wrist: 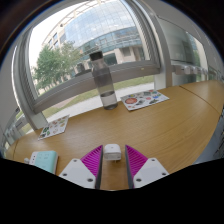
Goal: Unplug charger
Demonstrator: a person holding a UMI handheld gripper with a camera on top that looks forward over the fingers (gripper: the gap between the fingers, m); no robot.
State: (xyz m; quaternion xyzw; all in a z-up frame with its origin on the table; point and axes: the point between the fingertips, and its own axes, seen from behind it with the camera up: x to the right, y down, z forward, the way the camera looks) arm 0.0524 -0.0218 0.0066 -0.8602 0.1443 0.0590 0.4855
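A small white charger (113,151) sits between the tips of my two fingers. My gripper (112,156) is shut on it, with a pink pad against each of its sides. It is held just over the light wooden table (175,130). No socket or cable shows around it.
A clear water bottle (100,80) stands upright beyond the fingers near the table's far edge, by a large window. Coloured printed sheets (146,100) lie to its right and another sheet (55,126) lies to the left. A pale teal object (42,158) lies beside the left finger.
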